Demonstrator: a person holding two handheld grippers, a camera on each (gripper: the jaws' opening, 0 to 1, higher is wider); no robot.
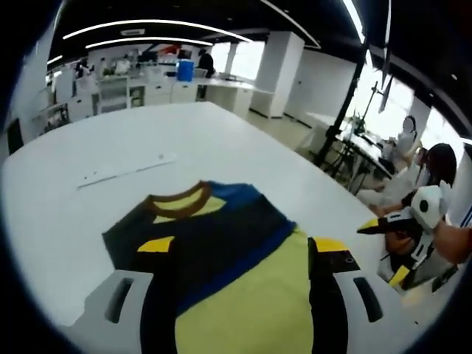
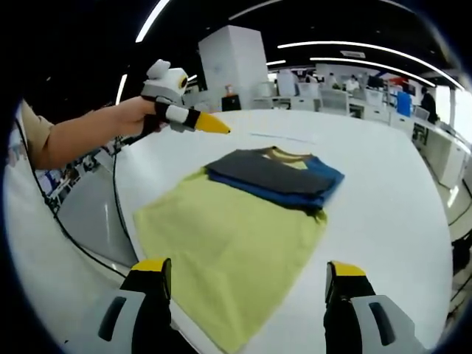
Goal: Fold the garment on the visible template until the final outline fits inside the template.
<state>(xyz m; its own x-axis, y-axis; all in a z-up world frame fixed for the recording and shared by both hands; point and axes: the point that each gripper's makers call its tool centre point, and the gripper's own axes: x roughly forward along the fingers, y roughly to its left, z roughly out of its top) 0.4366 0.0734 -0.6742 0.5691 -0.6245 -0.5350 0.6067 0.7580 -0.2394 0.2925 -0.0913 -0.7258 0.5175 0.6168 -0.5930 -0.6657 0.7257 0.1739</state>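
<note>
No legible writing. Your left gripper (image 1: 241,254) and right gripper (image 2: 249,274): jaws apart, empty. Garment (image 2: 243,214) part-folded on table (image 2: 398,192); white strip (image 1: 127,170) beyond.

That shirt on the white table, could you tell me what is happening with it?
A person with a tool in each hand is folding the shirt on the table. Its dark sleeves are already folded in over the collar end, and the yellow body lies flat. The left tool hovers beside it; the right tool is open, holding nothing.
</note>
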